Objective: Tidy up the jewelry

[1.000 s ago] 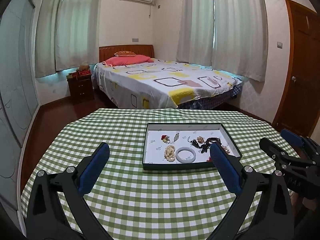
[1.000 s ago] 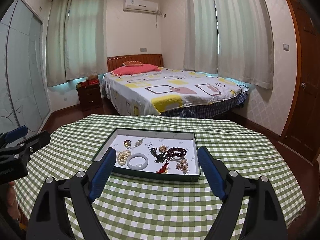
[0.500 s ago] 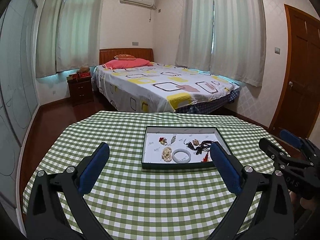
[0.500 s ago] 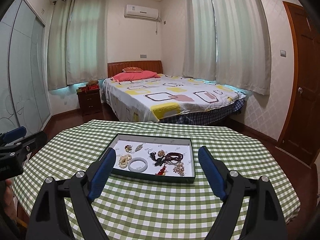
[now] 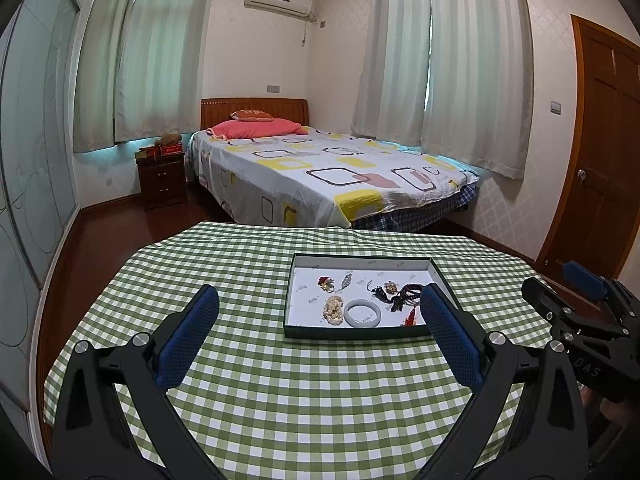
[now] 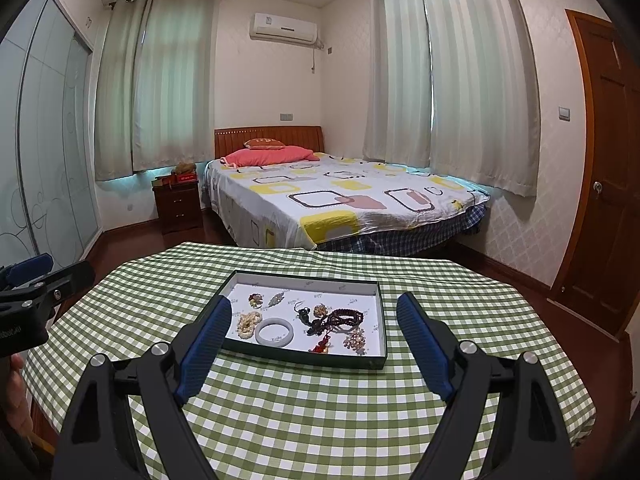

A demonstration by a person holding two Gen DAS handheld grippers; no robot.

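Note:
A shallow dark tray (image 5: 352,331) (image 6: 304,356) with a white floor lies on the green checked tablecloth (image 5: 280,384). Inside it are a pale jade bangle (image 5: 363,313) (image 6: 275,333), a cream bead bracelet (image 5: 333,309) (image 6: 247,322), a small red-and-gold brooch (image 5: 326,283), a silver leaf pin (image 5: 345,281), dark beads (image 6: 347,317) and a red tassel (image 6: 321,346). My left gripper (image 5: 318,306) hangs open over the cloth, short of the tray. My right gripper (image 6: 314,314) is open too, with nothing between its fingers, hovering before the tray's near edge.
The table's edges drop to a dark wooden floor. Beyond stand a bed (image 5: 328,172), a nightstand (image 5: 162,178), curtained windows and a wooden door (image 5: 600,152) on the right. The other gripper shows at each view's side.
Both views have tilted upward and pulled back a little from the tray, which now sits lower and smaller. Both grippers stay open.

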